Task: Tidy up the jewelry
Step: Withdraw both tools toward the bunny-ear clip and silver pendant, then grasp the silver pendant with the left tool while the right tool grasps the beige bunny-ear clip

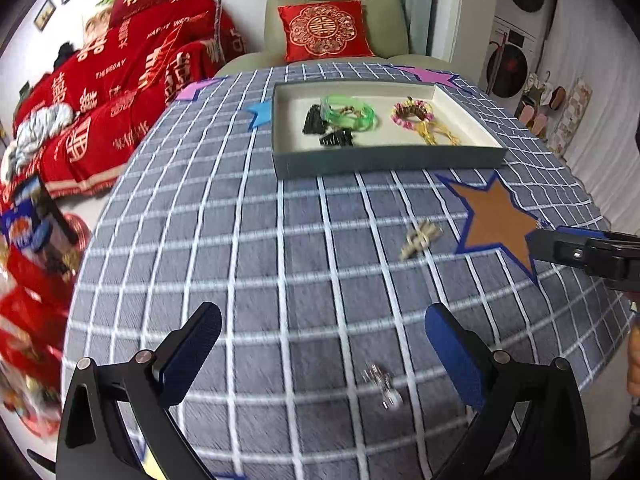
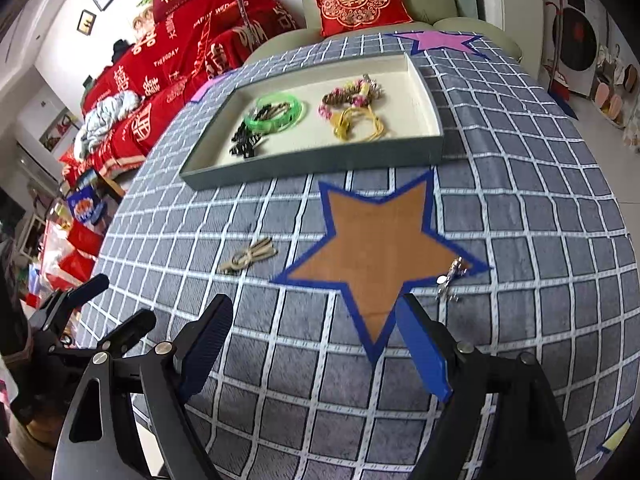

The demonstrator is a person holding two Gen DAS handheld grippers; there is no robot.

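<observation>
On checked tablecloth (image 1: 280, 240), between wide-open, empty left gripper (image 1: 320, 356) jaws: silver earring (image 1: 382, 388), long axis pointing away. Right gripper (image 2: 316, 344) likewise open, empty.

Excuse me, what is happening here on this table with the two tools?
A person is sorting jewelry into a shallow tray with two hand-held tongs. The left tongs and the right tongs are both open and hold nothing. The tray already contains a green bangle, black hair clips and a beaded bracelet. Still on the checked tablecloth are a beige clip, a silver piece at the brown star, and a second silver piece near the left tongs.
</observation>
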